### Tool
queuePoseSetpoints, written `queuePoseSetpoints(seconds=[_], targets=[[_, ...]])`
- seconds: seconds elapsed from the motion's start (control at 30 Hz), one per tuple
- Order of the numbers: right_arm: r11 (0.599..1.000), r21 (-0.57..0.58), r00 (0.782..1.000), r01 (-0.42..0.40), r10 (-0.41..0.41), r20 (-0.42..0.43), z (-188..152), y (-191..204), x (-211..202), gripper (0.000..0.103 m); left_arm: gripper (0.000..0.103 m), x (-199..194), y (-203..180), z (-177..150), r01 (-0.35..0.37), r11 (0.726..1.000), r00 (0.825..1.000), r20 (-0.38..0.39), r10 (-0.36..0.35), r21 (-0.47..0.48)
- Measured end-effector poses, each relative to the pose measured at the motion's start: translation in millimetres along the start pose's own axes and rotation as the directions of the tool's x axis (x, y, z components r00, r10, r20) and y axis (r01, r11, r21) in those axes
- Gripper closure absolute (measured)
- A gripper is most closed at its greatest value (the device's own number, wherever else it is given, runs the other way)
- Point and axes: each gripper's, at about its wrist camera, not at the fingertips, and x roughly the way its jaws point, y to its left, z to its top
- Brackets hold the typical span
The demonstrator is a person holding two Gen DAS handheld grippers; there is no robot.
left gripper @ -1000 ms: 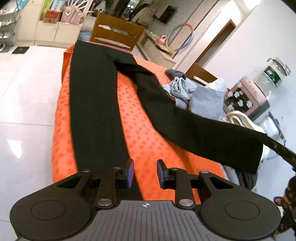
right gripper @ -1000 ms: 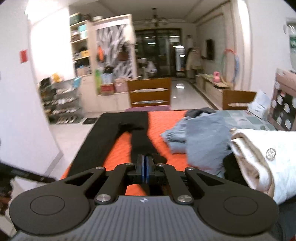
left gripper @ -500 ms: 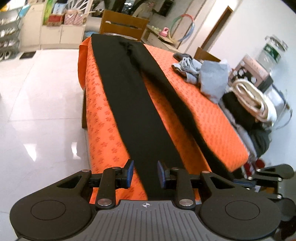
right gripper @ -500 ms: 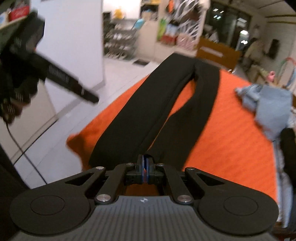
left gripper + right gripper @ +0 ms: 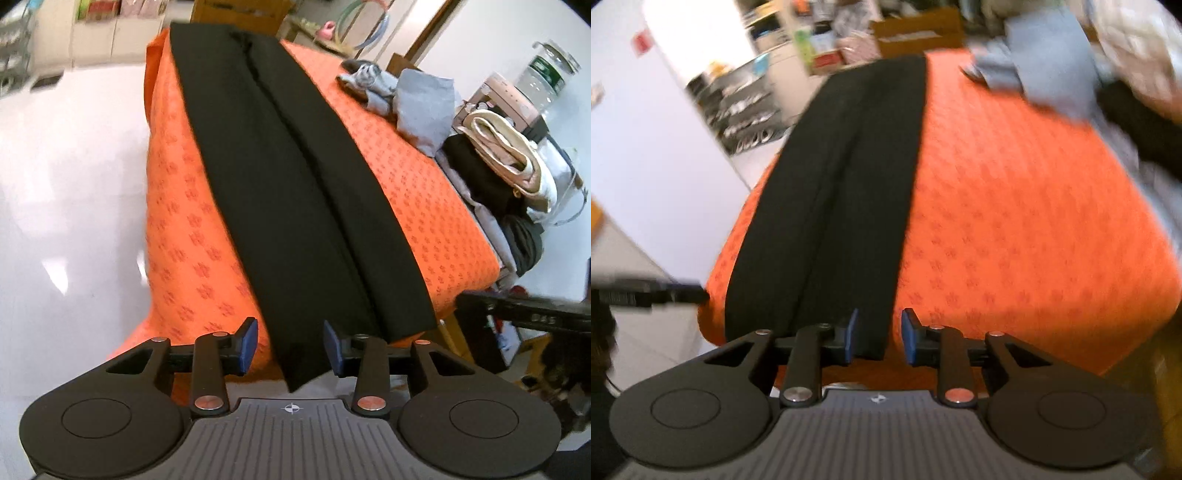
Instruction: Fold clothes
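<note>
A table covered with an orange patterned cloth (image 5: 424, 206) was seen standing on a pale glossy floor (image 5: 66, 192), with white walls around it. At the far end a wooden chair (image 5: 916, 31) was noted, and shelving with cabinets (image 5: 107, 33) beyond that, blurred in both views. Along the table's right side a crumpled grey garment (image 5: 417, 103), a folded cream garment (image 5: 509, 151) and some dark clothing (image 5: 476, 173) were recorded; a clear water jug (image 5: 546, 74) was seen behind them against the wall. A pair of black trousers (image 5: 295, 184) was found laid lengthwise on the cloth, the two legs side by side and touching along their length, waist toward the chair, hems at the near edge; one hem was seen hanging slightly past that edge. The left gripper (image 5: 290, 349) was observed at the near table edge with its jaws spread apart, the overhanging hem lying in the gap between the blue pads without being pinched. The right gripper (image 5: 879, 339) was likewise seen released, jaws parted, with the corner of the right-hand leg's hem in the gap, nearer the left pad; contact could not be determined. The right wrist view was blurred.
</note>
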Motion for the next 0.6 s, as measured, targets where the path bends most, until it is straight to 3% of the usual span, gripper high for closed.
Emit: queuePoseSetpoints(seconds=[0.13,0.33,0.4,0.43,0.47,0.5,0.53,0.6], targets=[[0.993,0.108,0.998,-0.041,0.045,-0.032,-4,-23,24,0.070,0.061,7,2,-4,0.024,0.997,1.000,0.010,-0.023,-0.070],[0.987,0.149,0.997,-0.065,0.072,-0.037,-11,-22,44,0.068,0.058,14,13,-16,0.064,0.977,0.997,0.045,-0.056,-0.205],[0.979,0.187,0.996,-0.080,0.086,-0.024,-12,-25,42,0.082,0.056,16,11,-17,0.075,0.974,0.997,0.051,-0.066,-0.213],[0.973,0.210,0.995,-0.092,0.097,-0.016,-11,-29,43,0.099,0.056,16,11,-17,0.078,0.972,0.996,0.055,-0.067,-0.223],[0.969,0.225,0.995,-0.100,0.104,-0.007,-10,-32,42,0.099,0.057,17,11,-18,0.083,0.968,0.996,0.049,-0.073,-0.236],[0.968,0.227,0.994,-0.106,0.109,-0.002,-9,-32,38,0.099,0.071,18,11,-18,0.087,0.965,0.996,0.042,-0.079,-0.248],[0.970,0.217,0.994,-0.110,0.112,0.004,-7,-30,34,0.099,0.098,18,12,-19,0.084,0.964,0.996,0.039,-0.077,-0.254],[0.975,0.193,0.994,-0.110,0.110,0.014,-2,-27,26,0.099,0.099,14,12,-20,0.077,0.963,0.996,0.061,-0.063,-0.257]])
